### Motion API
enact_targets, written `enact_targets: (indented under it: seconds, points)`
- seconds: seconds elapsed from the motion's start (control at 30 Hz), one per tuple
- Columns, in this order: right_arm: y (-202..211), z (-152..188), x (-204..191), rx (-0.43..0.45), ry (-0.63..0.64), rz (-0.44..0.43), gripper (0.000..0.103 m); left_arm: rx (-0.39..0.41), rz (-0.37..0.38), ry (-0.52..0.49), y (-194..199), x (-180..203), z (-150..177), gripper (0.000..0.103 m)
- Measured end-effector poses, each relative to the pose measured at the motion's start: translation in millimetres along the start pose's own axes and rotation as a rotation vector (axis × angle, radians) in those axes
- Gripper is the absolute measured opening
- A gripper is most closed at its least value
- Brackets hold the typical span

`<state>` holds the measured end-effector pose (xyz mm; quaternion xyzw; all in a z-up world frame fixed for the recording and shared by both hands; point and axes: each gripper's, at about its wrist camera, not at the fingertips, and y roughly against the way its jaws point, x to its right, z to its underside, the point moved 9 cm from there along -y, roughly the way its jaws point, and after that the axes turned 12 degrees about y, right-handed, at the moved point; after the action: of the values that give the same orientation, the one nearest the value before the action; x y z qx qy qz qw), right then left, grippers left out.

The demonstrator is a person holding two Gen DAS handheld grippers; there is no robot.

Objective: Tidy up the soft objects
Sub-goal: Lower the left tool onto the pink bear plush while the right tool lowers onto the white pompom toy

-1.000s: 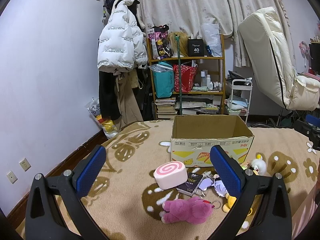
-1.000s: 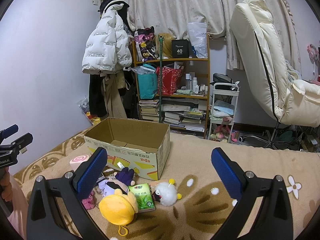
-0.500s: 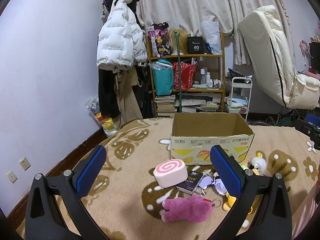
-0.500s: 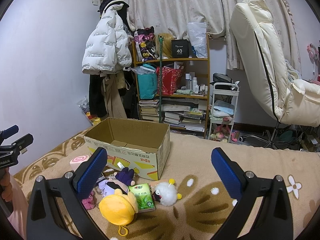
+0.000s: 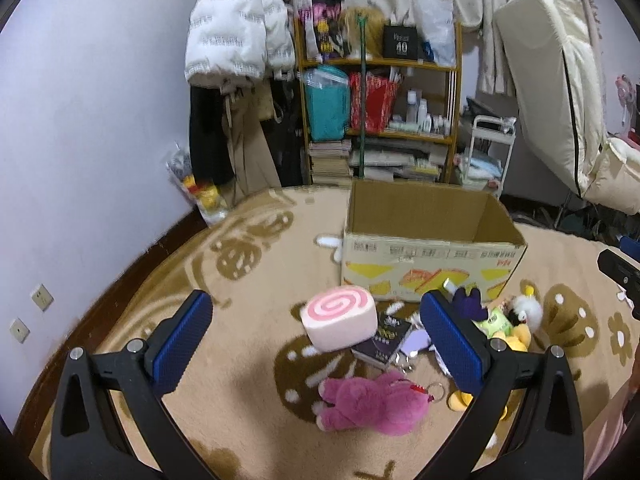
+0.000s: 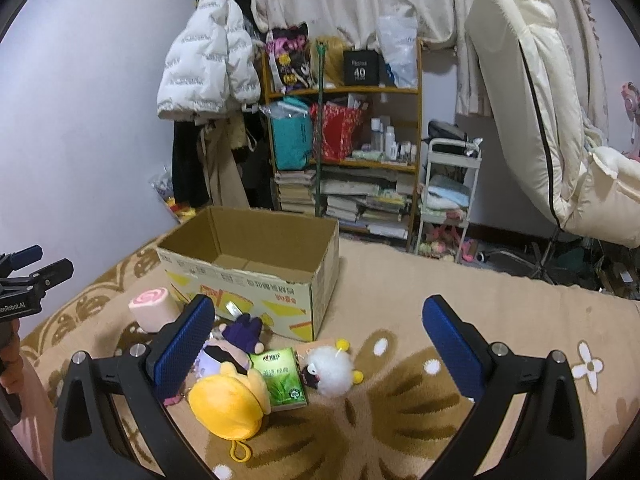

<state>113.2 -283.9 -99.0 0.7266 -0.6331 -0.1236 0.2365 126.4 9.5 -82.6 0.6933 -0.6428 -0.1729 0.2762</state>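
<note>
1. Toys, among them the pink roll cushion and magenta plush, lie on the blanket just before the empty cardboard box.
2. Left claw and right claw both hover spread apart, holding nothing.
3. Sorting looks unstarted; next likely calls for lowering onto one toy.

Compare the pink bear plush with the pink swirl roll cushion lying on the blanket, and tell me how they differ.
The pink bear plush is deep magenta and shaggy; the swirl roll cushion is pale pink and smooth, with a spiral on its end face. The bear has limbs and a key ring; the cushion is a plain rounded block. The bear lies nearest the left tongs; the cushion lies nearer the cardboard box. Both lie on the blanket, outside the box, ungripped.
</note>
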Motion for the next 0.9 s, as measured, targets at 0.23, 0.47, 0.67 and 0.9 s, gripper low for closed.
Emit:
enact_targets:
  seconds: [0.23, 0.47, 0.67, 0.9]
  points:
    - [-24.5, 10.0, 3.2, -0.079, -0.026, -0.022, 0.103, -0.137, -0.015, 0.048, -36.2, 0.9, 15.0, 0.102]
    - [-51.4, 23.1, 6.0, -0.163, -0.054, -0.05, 0.103, -0.262, -0.036, 0.019, -67.1, 11.4, 37.4, 0.102]
    - [-75.8, 39.0, 6.8, -0.242, -0.074, -0.073, 0.103, -0.382, -0.024, 0.01, -89.9, 22.7, 64.5, 0.102]
    - [-105.4, 68.0, 11.9, -0.372, -0.114, -0.082, 0.103, -0.486, -0.021, -0.057, -103.3, 40.7, 95.0, 0.102]
